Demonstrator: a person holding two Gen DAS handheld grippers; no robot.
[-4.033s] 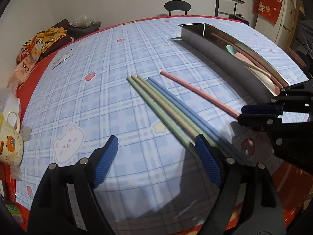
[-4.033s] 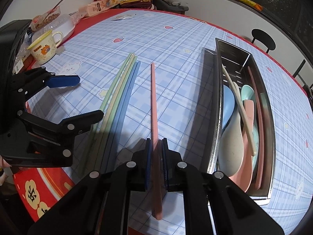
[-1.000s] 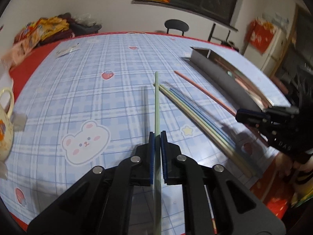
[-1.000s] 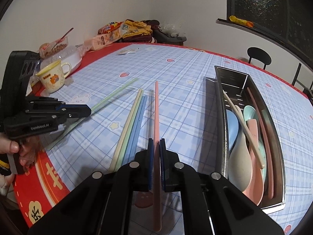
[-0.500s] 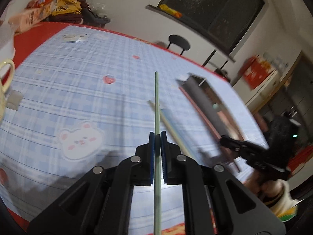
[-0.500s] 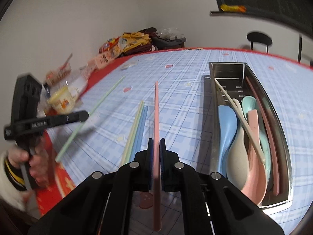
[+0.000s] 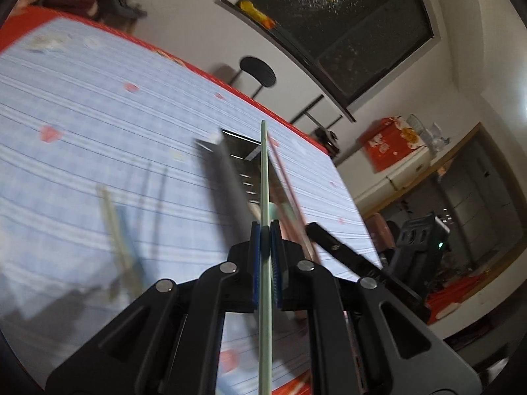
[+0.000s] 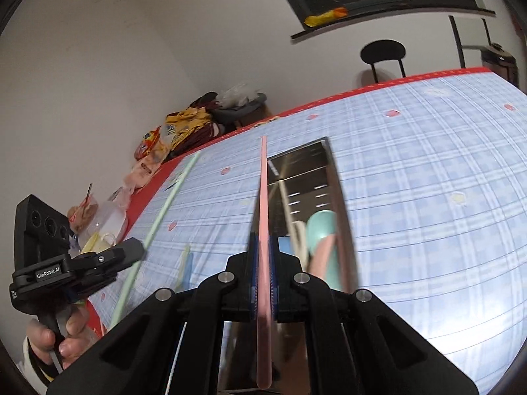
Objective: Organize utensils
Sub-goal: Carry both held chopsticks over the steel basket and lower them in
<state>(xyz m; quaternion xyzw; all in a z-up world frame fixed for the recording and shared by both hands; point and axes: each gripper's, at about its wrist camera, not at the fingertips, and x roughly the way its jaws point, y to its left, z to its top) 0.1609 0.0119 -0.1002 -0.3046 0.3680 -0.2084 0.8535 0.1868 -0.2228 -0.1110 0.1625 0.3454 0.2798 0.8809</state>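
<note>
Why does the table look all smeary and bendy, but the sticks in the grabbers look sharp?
Left wrist view: the tablecloth and metal tray are streaked with motion blur, while the green chopstick stays crisp. Right wrist view: milder blur on the tray; the pink chopstick is sharp. Both views use fisheye lenses, which curve the table's edges.

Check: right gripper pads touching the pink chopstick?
Touching. Right wrist view shows the right gripper shut on the pink chopstick, both blue pads pressed against it.

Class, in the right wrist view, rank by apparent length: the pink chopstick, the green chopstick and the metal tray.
1. Pink chopstick, though nearest the camera.
2. Green chopstick.
3. Metal tray, partly hidden, so unsure.
</note>
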